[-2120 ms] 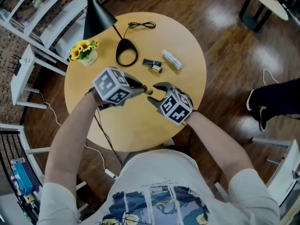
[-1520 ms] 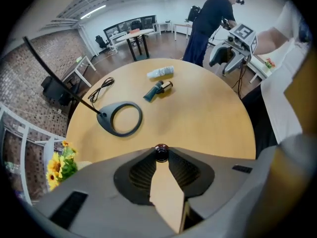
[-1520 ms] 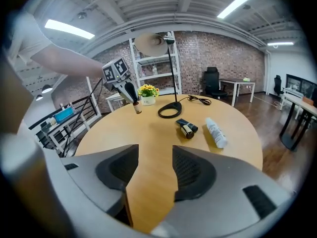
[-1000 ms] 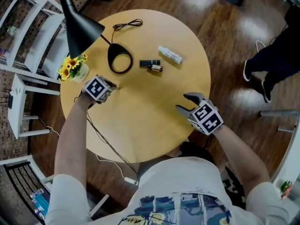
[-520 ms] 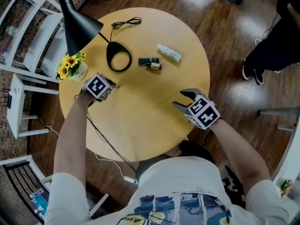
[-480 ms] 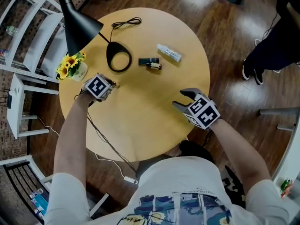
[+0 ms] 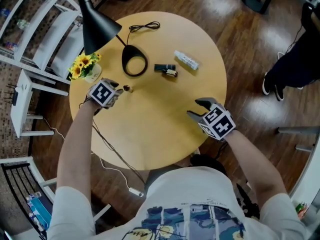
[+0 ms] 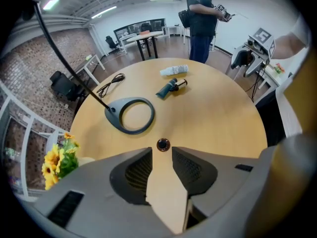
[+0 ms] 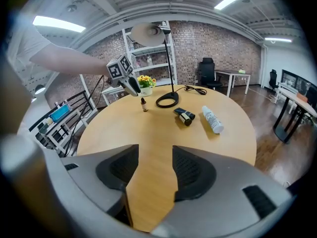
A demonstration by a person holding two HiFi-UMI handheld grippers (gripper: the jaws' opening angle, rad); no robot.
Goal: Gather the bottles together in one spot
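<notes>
A small brown dropper bottle (image 7: 126,88) stands upright on the round wooden table (image 7: 150,129), just beyond the tips of my left gripper (image 7: 118,90). In the left gripper view the bottle's cap (image 8: 163,144) sits just past the jaws of the left gripper (image 8: 162,155). These jaws have just been opening and nothing is between them. A dark bottle (image 7: 165,70) and a white bottle (image 7: 186,60) lie on their sides further back. My right gripper (image 7: 196,109) hovers open and empty at the table's right. The right gripper view shows the brown bottle (image 9: 143,104), dark bottle (image 9: 184,115) and white bottle (image 9: 212,119).
A black lamp's ring base (image 7: 134,64) sits behind the brown bottle, its shade (image 7: 97,19) overhanging the left rim. A pot of yellow flowers (image 7: 86,66) stands at the left edge. White shelving (image 7: 35,39) stands to the left, and a person's legs (image 7: 295,64) to the right.
The left jaws have opened off the small brown bottle, which now stands alone on the table, and the left gripper has lifted a little. The right gripper has stayed put.
</notes>
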